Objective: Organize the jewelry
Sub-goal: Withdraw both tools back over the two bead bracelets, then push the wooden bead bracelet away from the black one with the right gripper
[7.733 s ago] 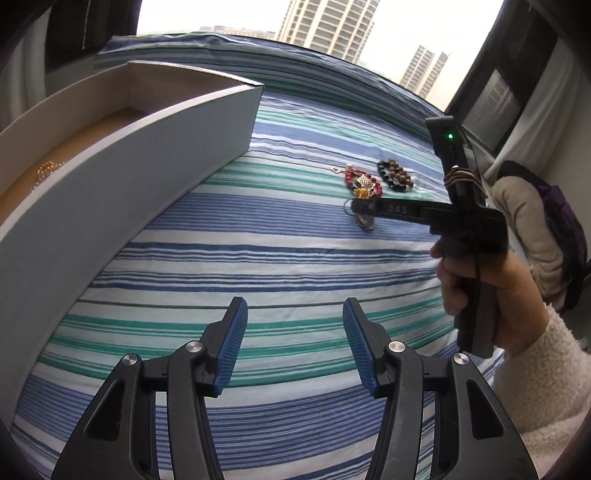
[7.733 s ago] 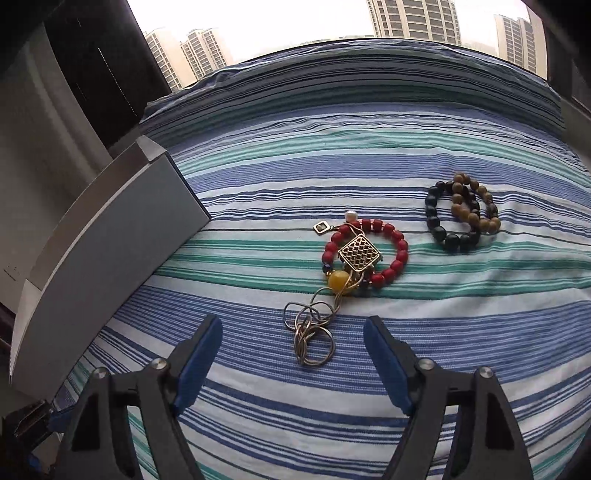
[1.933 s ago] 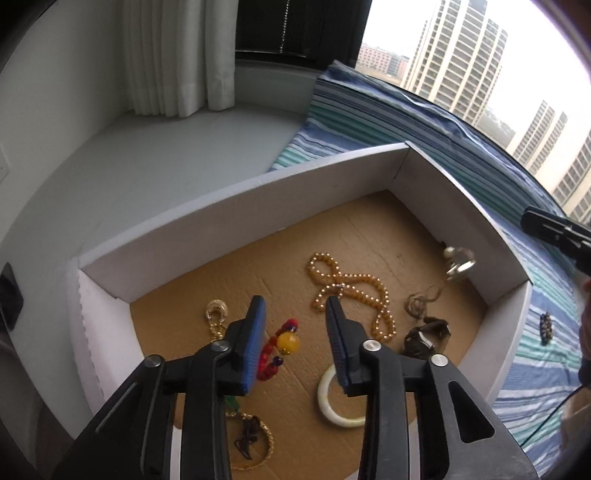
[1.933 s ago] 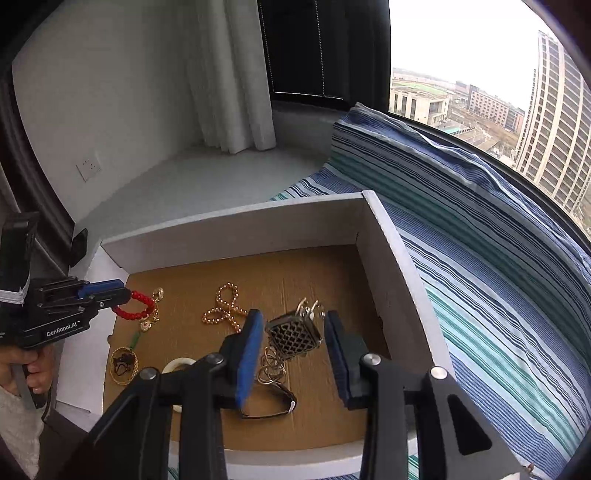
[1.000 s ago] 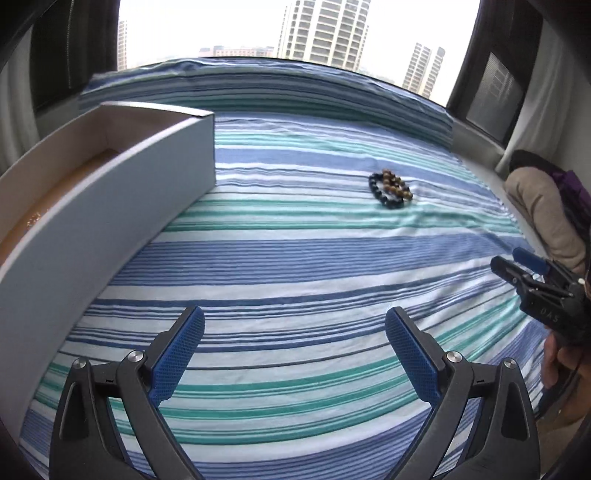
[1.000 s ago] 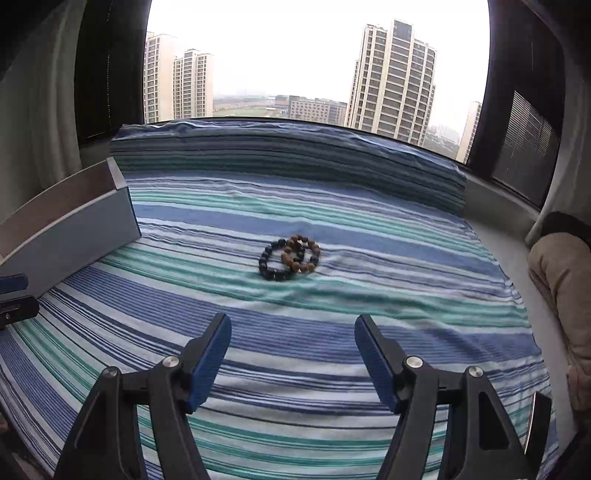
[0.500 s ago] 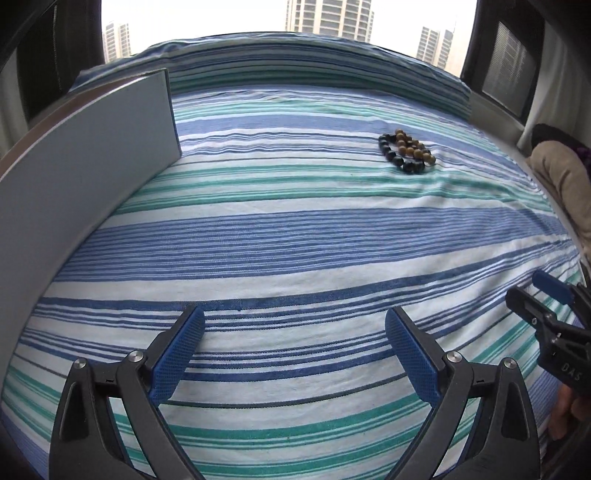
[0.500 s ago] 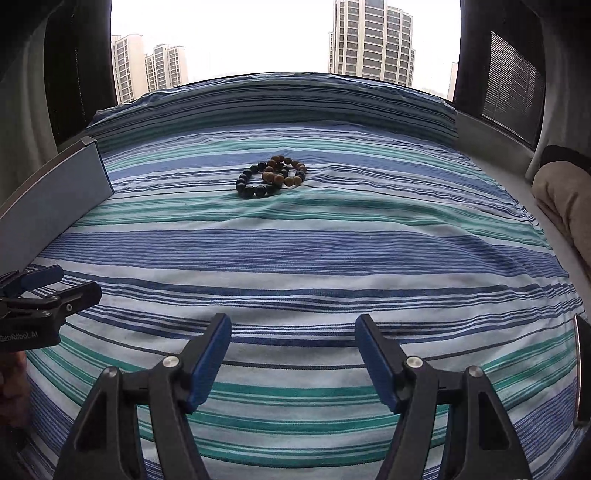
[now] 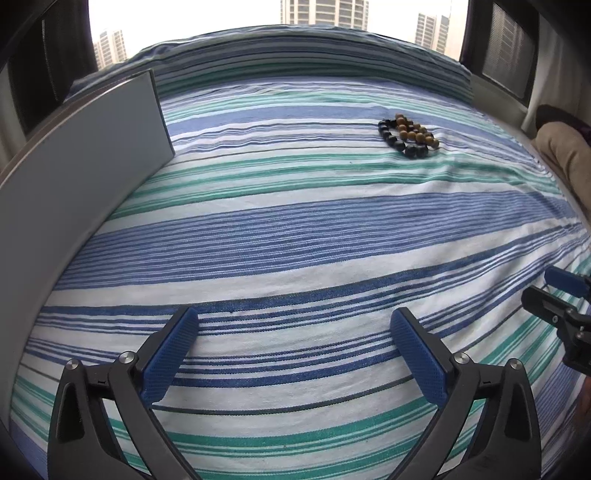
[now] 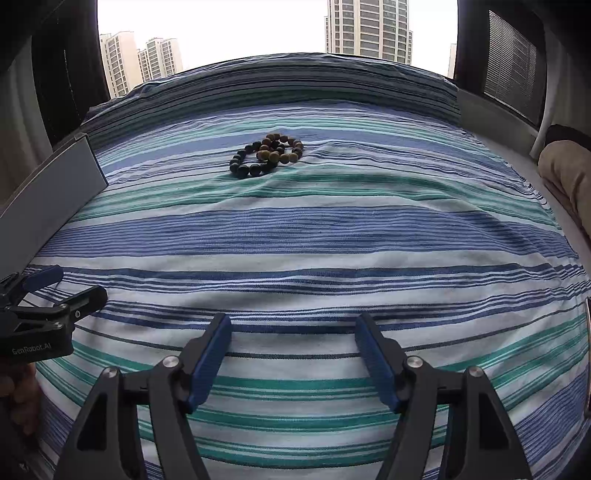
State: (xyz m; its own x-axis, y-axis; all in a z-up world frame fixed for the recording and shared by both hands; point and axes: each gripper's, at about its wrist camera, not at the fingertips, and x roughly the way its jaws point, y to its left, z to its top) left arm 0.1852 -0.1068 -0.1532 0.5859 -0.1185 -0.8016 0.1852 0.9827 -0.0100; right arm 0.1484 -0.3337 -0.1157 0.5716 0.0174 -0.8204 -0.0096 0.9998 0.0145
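- Left gripper (image 9: pixel 293 325): jaws stand wide apart, blue pads facing each other, nothing between them. It is angled down over the striped bedspread (image 9: pixel 295 236).
- Right gripper (image 10: pixel 293 330): jaws stand wide apart, nothing between the pads. It is also angled down at the bedspread.
- In the right wrist view, the left gripper's tip shows at the left edge, with part of the hand (image 10: pixel 18 387) that holds it below it.
- In the left wrist view, the right gripper's tip shows at the right edge.
- Dark bead bracelet (image 10: pixel 245 164): lies flat on the bedspread, well ahead of both grippers and apart from them.
- Brown bead bracelet (image 10: pixel 282 149): lies flat, touching and partly overlapping the dark bead bracelet on its right side as seen from the right wrist.
- Box (image 9: pixel 81 177): stands on the bedspread at the left; only its pale outer wall shows, and its contents are hidden. The bracelets lie outside it, well apart from it.
- Beige fabric bundle (image 10: pixel 567 173): sits at the right edge, beside the bedspread.
- Window: high-rise buildings (image 10: pixel 369 26) show beyond the far end of the bedspread.
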